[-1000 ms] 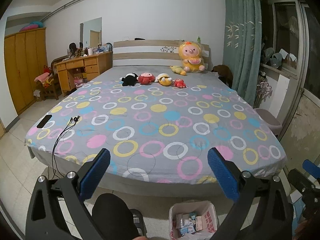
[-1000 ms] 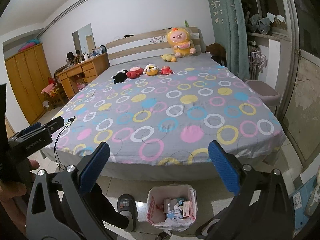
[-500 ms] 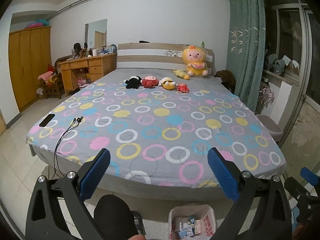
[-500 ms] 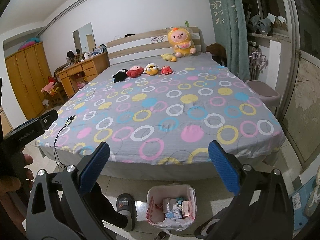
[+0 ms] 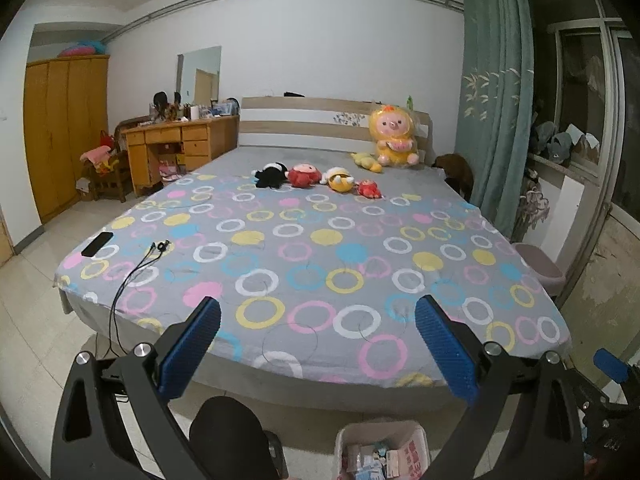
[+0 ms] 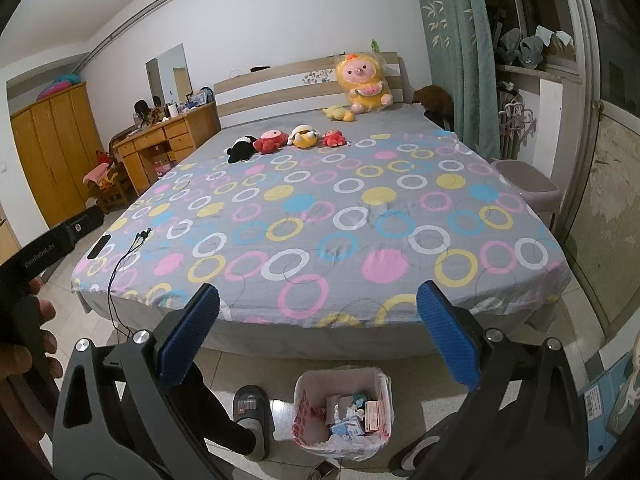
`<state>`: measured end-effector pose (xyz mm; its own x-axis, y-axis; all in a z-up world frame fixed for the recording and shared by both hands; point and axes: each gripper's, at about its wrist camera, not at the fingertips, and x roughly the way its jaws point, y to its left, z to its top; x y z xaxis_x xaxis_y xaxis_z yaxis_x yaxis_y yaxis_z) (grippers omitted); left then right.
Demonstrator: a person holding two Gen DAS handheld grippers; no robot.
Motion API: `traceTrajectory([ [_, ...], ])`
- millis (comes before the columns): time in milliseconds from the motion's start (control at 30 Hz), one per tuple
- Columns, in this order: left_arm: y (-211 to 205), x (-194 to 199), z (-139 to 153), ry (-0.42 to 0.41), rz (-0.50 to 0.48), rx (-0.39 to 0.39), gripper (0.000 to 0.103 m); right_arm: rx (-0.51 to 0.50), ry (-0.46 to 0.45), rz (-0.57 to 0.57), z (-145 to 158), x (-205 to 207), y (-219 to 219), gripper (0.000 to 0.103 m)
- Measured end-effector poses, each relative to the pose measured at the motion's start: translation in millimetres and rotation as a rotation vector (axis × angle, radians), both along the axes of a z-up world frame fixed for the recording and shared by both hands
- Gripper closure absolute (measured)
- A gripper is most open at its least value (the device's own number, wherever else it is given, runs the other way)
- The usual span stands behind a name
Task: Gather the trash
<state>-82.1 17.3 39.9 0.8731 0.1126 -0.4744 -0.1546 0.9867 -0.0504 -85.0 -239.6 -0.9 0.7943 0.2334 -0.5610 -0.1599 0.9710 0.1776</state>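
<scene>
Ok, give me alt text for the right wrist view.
The open right claw hovers empty above a lined trash bin of packaging on the floor at the foot of a bed with ring-patterned sheets; plush toys sit near its headboard.

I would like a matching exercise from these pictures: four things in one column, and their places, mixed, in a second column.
Things:
1. trash bin
2. black phone
3. big yellow plush
4. wooden desk

Places:
A. against the headboard
B. on the floor at the foot of the bed
C. beside the bed, under the mirror
D. on the bed's left edge, near a cable

Pairs: 1-B, 2-D, 3-A, 4-C
</scene>
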Motion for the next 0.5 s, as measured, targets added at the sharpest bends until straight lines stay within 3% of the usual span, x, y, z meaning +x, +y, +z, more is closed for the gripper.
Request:
traceTrajectory([
  [167, 4.1, 2.1, -2.1, 0.019, -0.016, -0.064, 0.008, -0.001, 0.004, 0.002, -2.9, 0.3, -1.2, 0.007],
  [500, 0.2, 6.2, 0.2, 0.033, -0.012, -0.037, 0.008, -0.006, 0.008, 0.005, -6.0, 0.5, -1.0, 0.007],
])
